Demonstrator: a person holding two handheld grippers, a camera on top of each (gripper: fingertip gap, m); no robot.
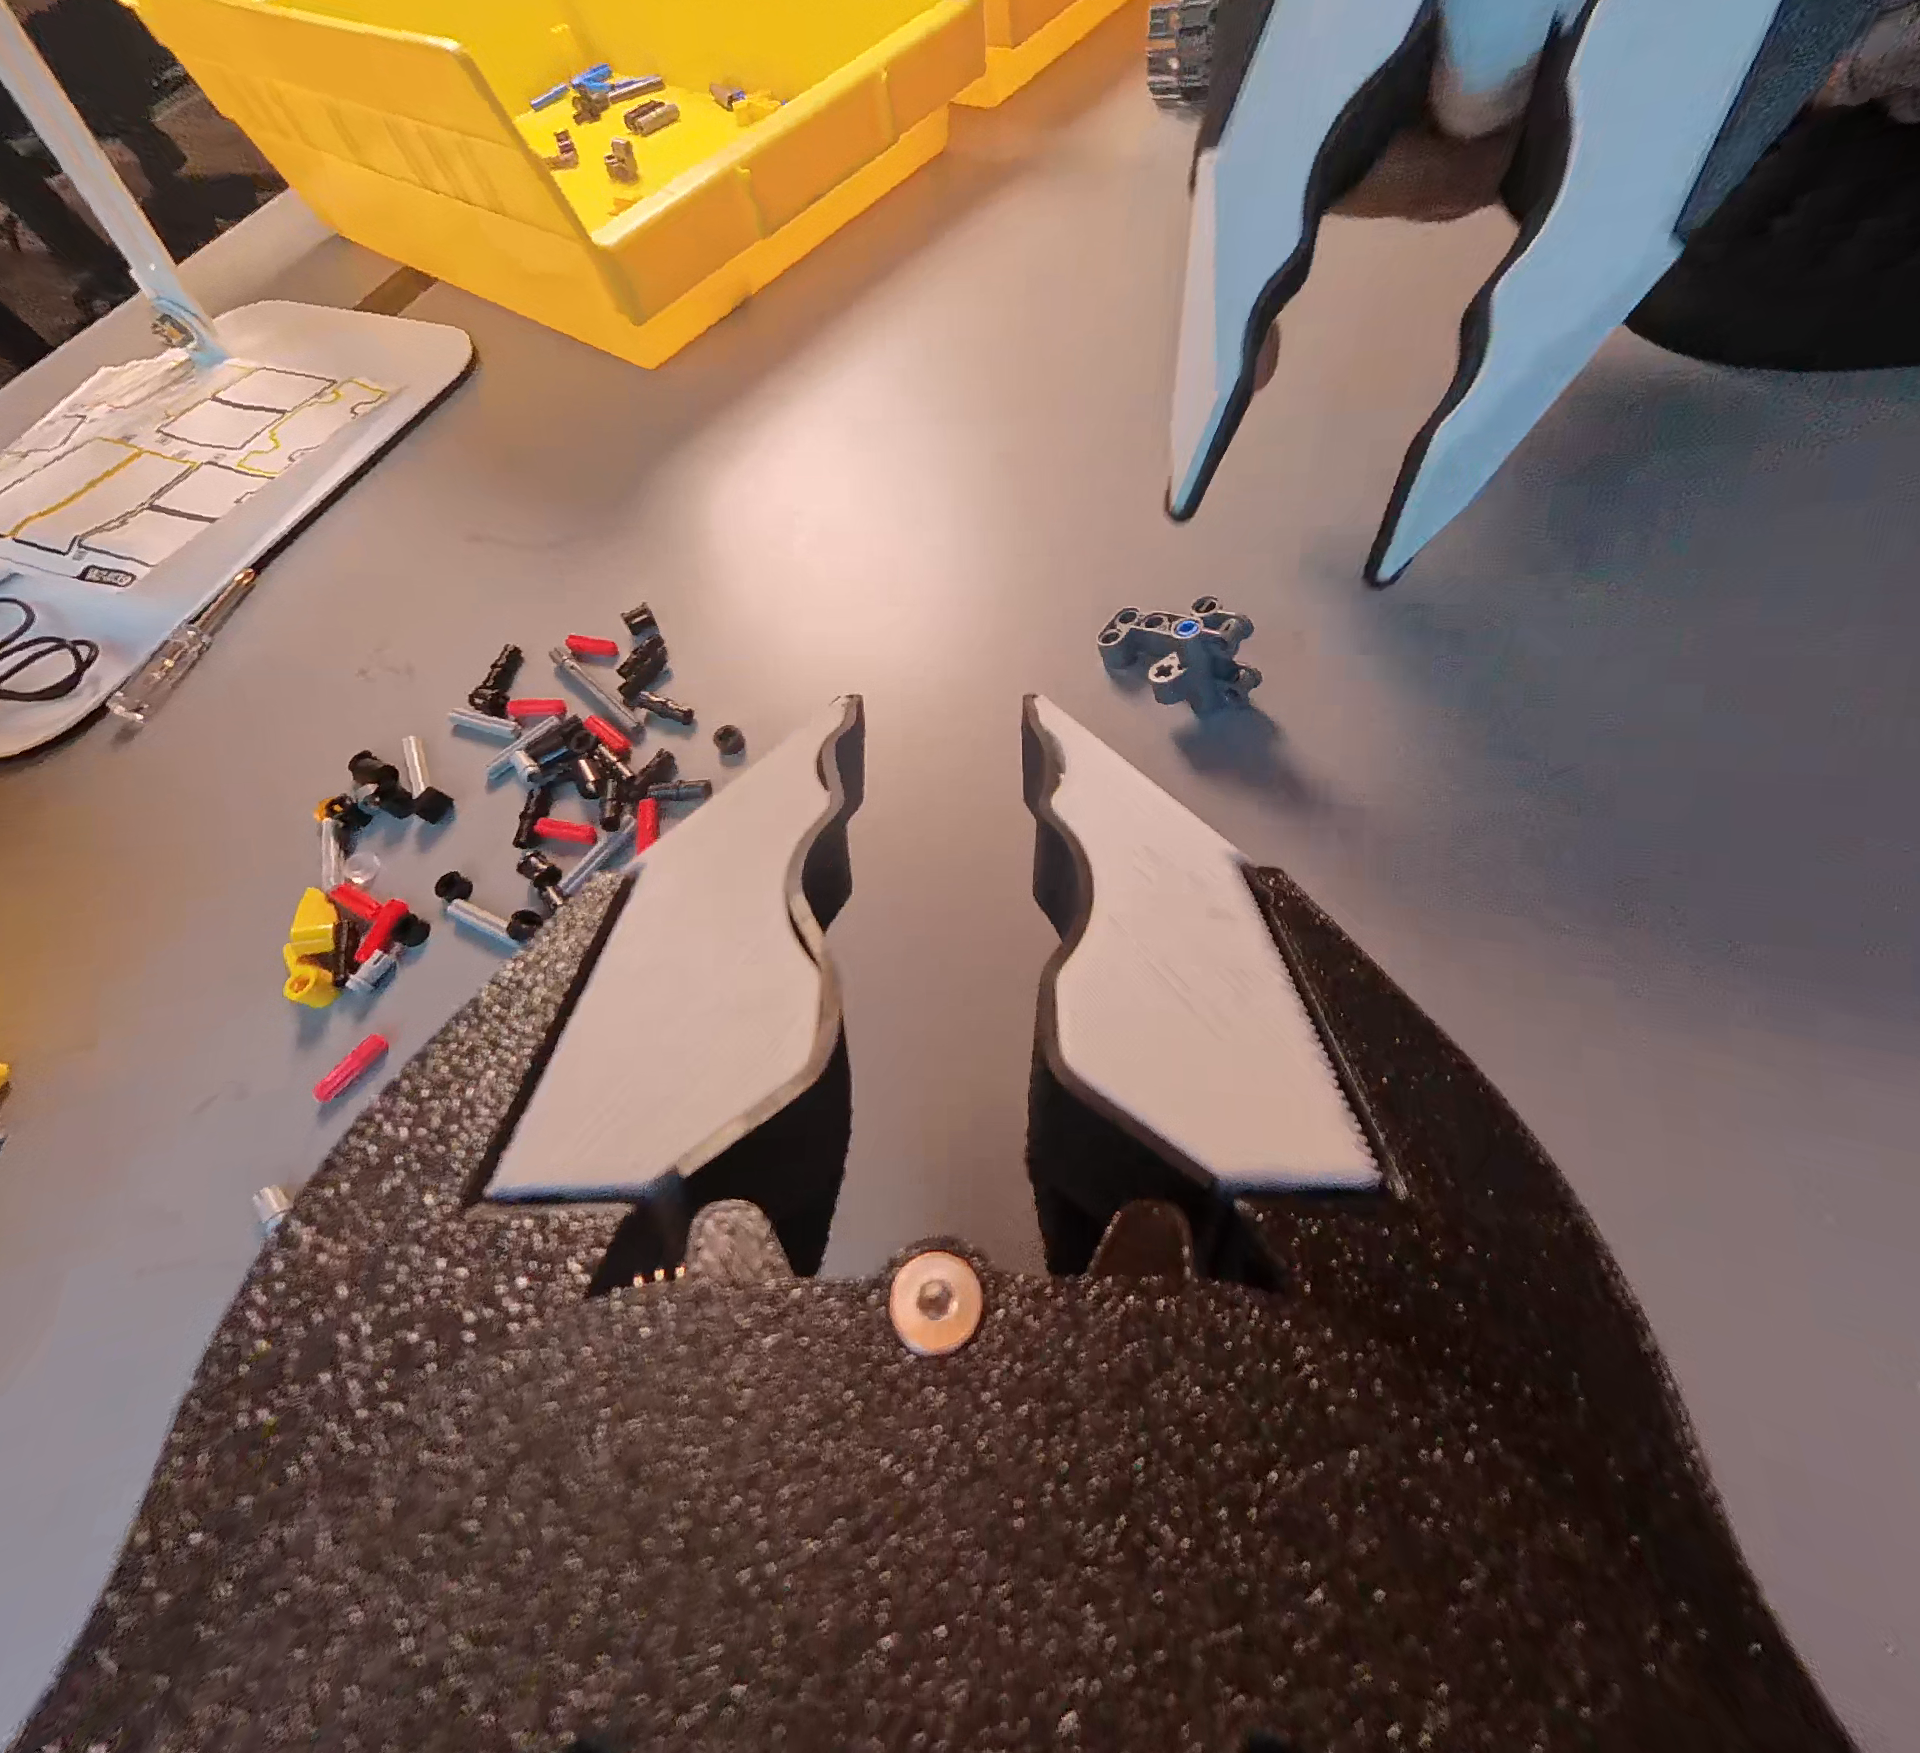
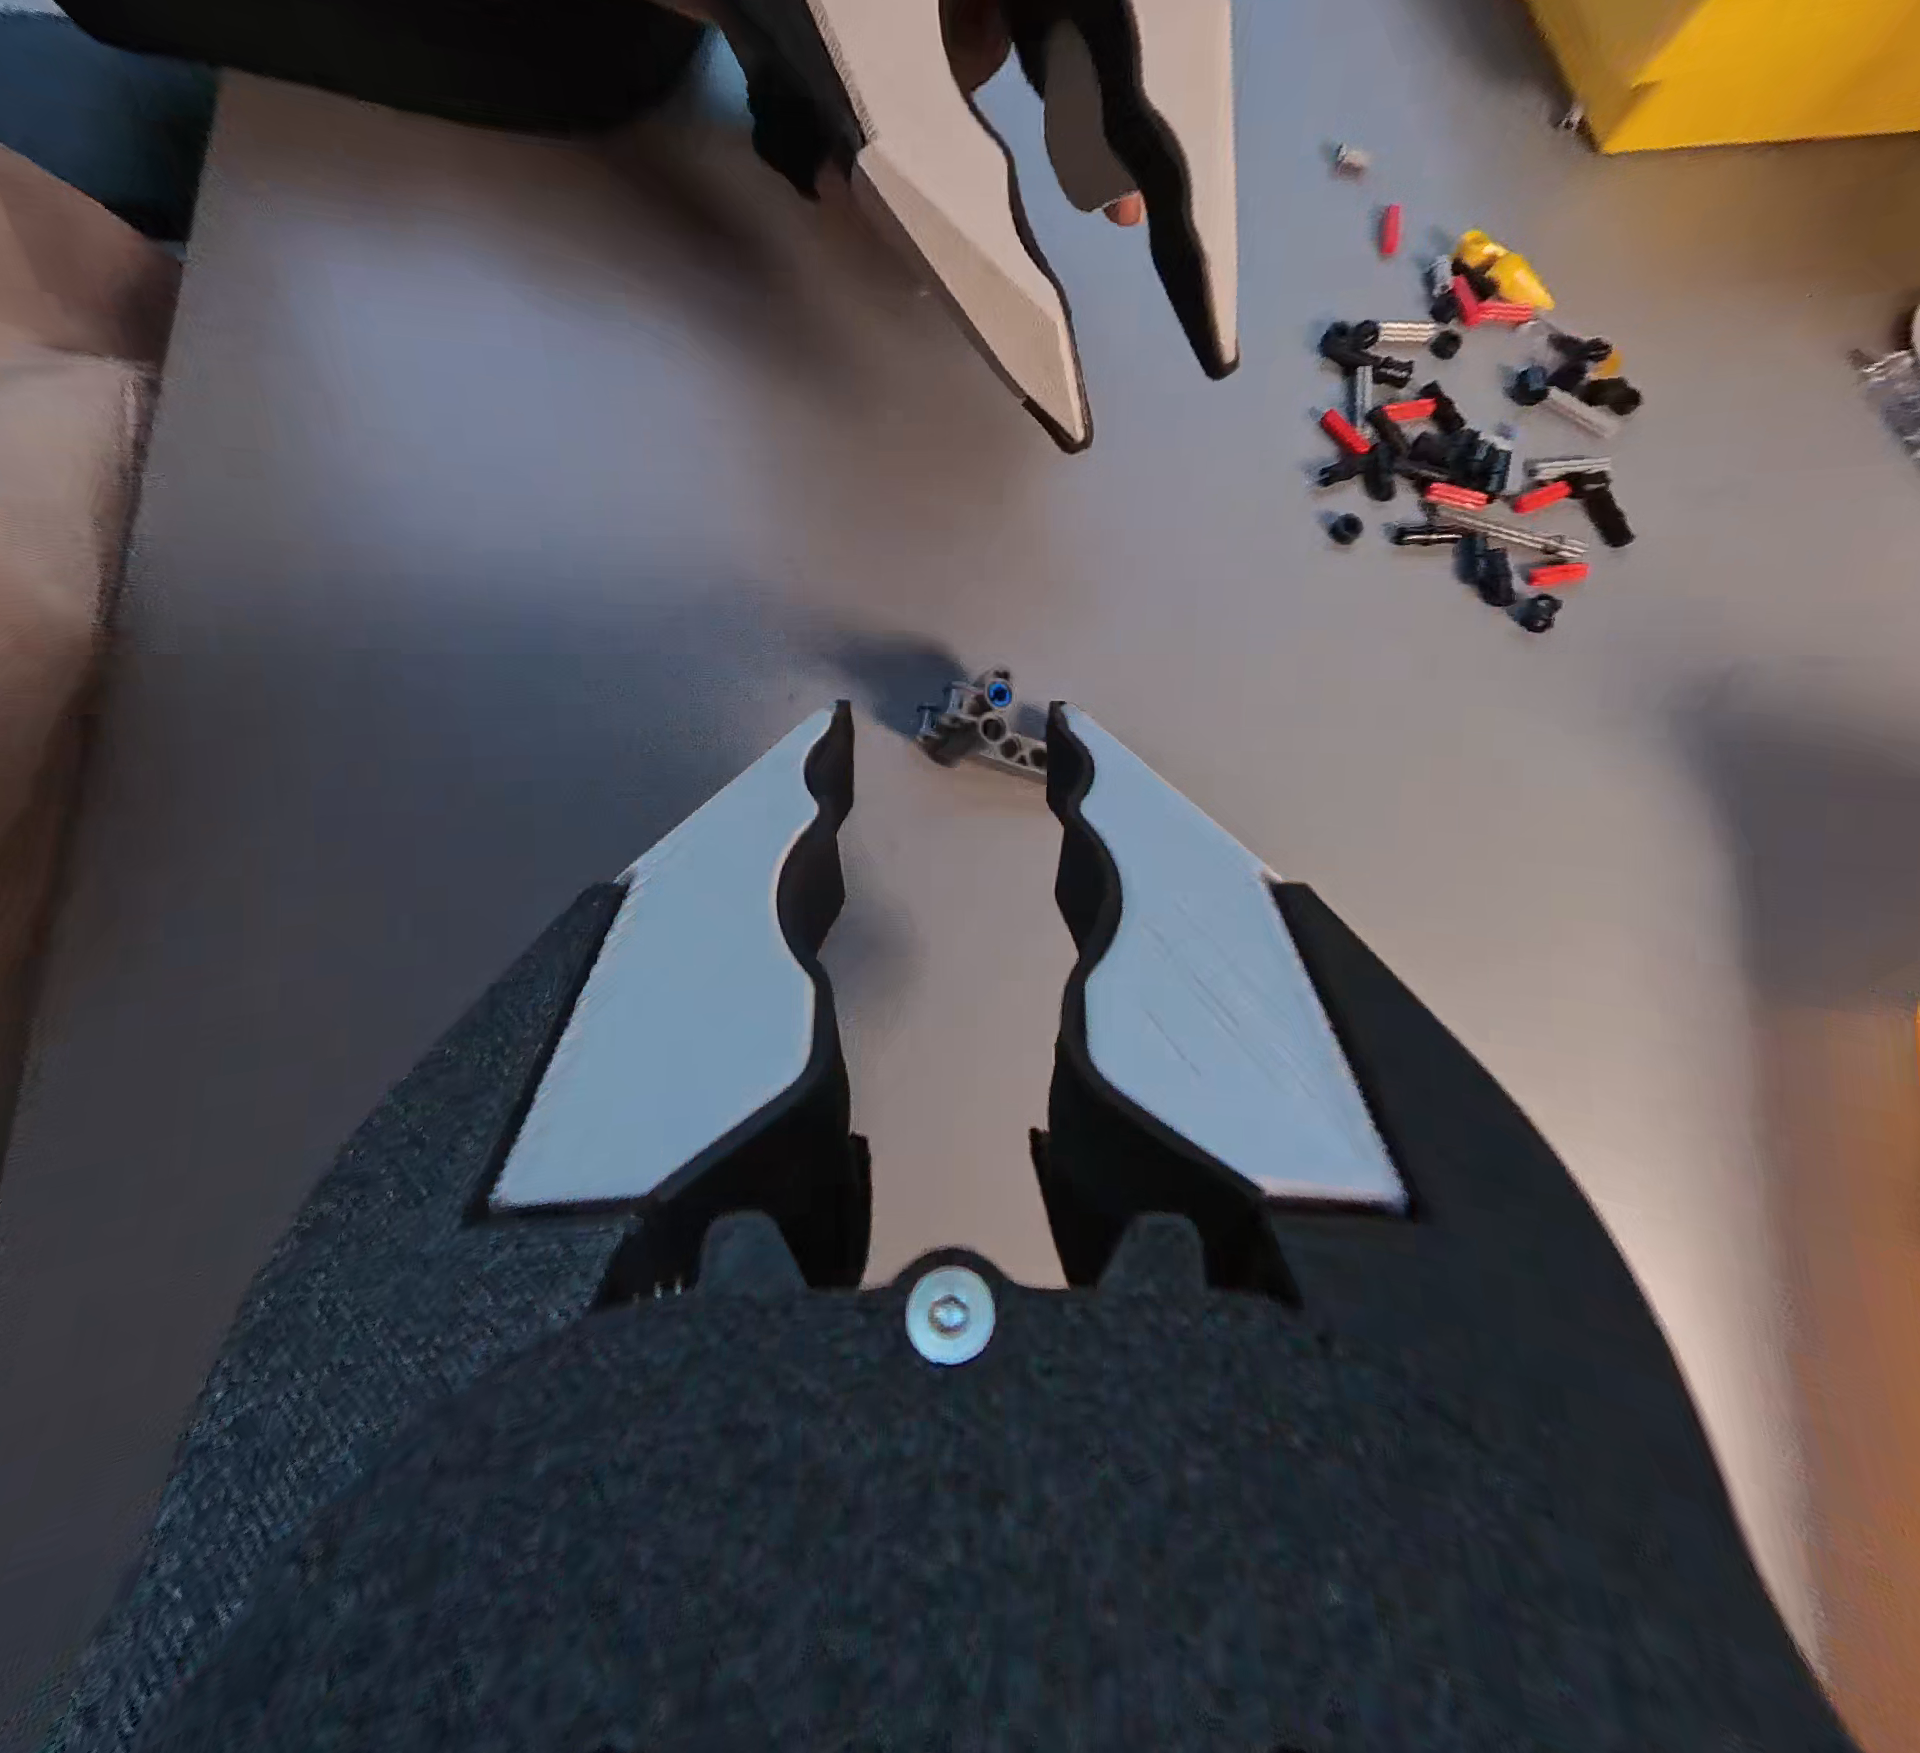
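Grey table surface (image 1: 935, 477) fills both views, and both claws hang over it holding nothing. The left gripper (image 1: 942, 716) has its grey-faced, black-edged fingers spread, with only bare tabletop between them; a loose heap of small black, red, grey and yellow plastic pins and connectors (image 1: 540, 789) lies just off its left finger, and a small dark grey plastic assembly of holed beams with a blue pin (image 1: 1184, 659) sits a little beyond its right fingertip. The right gripper (image 2: 949, 716) is likewise spread, and that same grey assembly (image 2: 982, 727) lies at its fingertips, partly within the gap, against or just beside the right finger; contact cannot be told. Judging by this, the open fingers are lined up to straddle the piece. Farther ahead of the left gripper stands a yellow plastic divided bin (image 1: 582, 93) with a few small parts inside, and to its far left a white printed sheet (image 1: 187, 456) lies flat.
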